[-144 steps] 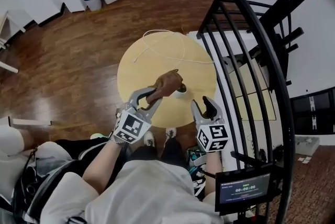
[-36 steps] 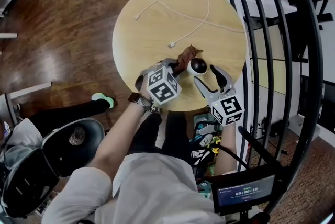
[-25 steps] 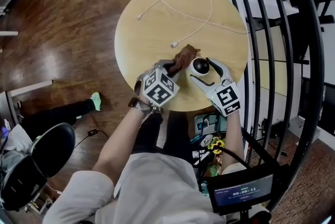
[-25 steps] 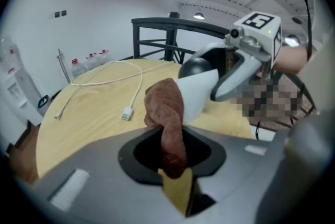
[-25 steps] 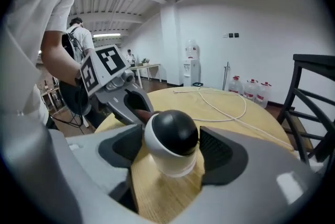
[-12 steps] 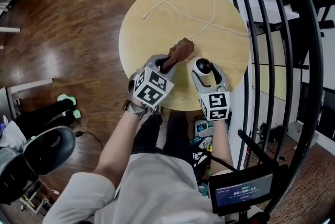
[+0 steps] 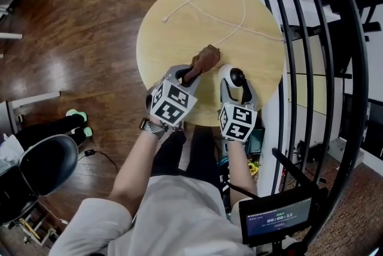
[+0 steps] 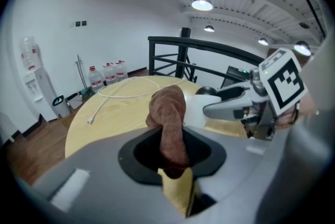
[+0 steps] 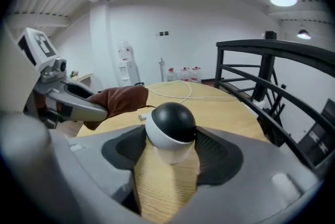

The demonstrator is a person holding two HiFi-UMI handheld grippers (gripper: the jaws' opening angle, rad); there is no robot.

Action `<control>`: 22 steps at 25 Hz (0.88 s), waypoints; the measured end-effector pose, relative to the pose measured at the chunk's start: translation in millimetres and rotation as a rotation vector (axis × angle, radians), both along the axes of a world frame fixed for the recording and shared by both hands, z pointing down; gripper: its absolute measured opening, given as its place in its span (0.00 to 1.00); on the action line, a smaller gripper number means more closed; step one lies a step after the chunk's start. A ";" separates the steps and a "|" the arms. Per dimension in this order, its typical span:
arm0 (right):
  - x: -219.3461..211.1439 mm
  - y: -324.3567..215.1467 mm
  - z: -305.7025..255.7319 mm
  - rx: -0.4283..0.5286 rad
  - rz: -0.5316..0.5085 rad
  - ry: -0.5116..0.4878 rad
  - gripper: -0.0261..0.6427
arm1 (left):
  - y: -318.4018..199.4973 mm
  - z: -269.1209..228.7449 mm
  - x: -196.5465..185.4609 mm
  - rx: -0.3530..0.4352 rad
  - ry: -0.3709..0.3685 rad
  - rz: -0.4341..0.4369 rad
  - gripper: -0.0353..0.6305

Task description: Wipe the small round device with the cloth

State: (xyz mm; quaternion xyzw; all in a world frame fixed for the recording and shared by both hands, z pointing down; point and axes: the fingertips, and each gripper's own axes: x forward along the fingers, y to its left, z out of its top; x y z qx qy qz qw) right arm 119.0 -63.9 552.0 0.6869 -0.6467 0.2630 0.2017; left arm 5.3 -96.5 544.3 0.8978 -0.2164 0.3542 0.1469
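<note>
The small round device [image 7: 232,76], a white body with a dark dome, stands near the 5 o'clock edge of the round tabletop [image 7: 173,39], close to the person. The right hand-held gripper [image 9: 170,149] has just been closing, and the device sits between its jaws, with a pad against each side of the white body. The left hand-held gripper [image 8: 171,152] pinches the brown cloth [image 7: 206,58], which sticks out past its tips as a bunched wad. The cloth is just beside the device, at its 10 o'clock, and I cannot tell whether the two touch. A white cable [image 9: 189,93] loops over the far half of the tabletop, towards 12 o'clock.

The main risk seems to be the hold on the device. It is smooth and rounded, and the jaws grip it at a wide stretch, so a sideways push from the cloth could squeeze it out or spin it. Because it is so close to the near edge, a slip could send it to the floor. The cloth is wadded narrow, so little of it would meet the dome, and the hard jaw tips could scrape the dome instead. A wide stroke towards 12 o'clock might also snag the cable.
</note>
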 end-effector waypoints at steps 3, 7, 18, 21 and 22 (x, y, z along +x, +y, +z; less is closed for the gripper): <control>4.5 5.0 1.8 -0.024 0.148 -0.044 0.48 | -2.7 -0.7 -1.6 0.003 -0.006 -0.006 0.20; -9.6 2.3 3.7 -0.056 0.135 0.021 0.48 | -4.7 -1.9 -0.8 0.009 0.007 -0.009 0.20; -6.0 8.3 -11.1 -0.120 -0.107 0.090 0.52 | 4.7 -14.8 14.1 0.052 0.049 0.093 0.20; -0.5 4.5 -19.8 -0.076 -0.149 -0.003 0.53 | 11.4 -26.9 30.9 0.103 0.074 0.155 0.20; 1.5 4.2 -21.6 -0.065 -0.177 -0.018 0.53 | 14.8 -32.0 37.7 0.126 0.081 0.181 0.20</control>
